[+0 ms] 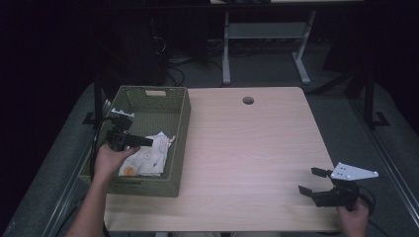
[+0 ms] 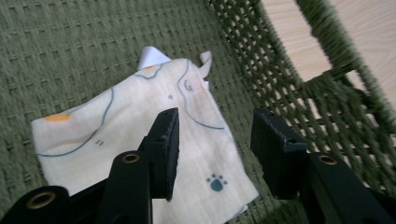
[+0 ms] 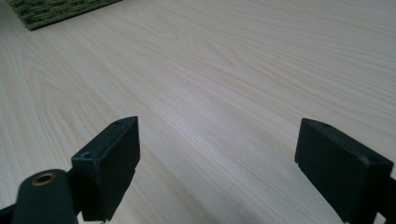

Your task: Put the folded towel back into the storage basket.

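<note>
Cloth (image 2: 140, 140), cream with grey outlines, orange patches and a paw print, lies flat in basket (image 1: 180, 128) at table's left edge. Left gripper (image 2: 212, 135) spread above it, holding nothing; right gripper (image 1: 312, 181) spread near right front corner.

Dim high view, dark surroundings — gripper views brighter, soft.

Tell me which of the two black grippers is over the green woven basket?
The left gripper: it hangs above the cream printed cloth in the green woven basket.
</note>
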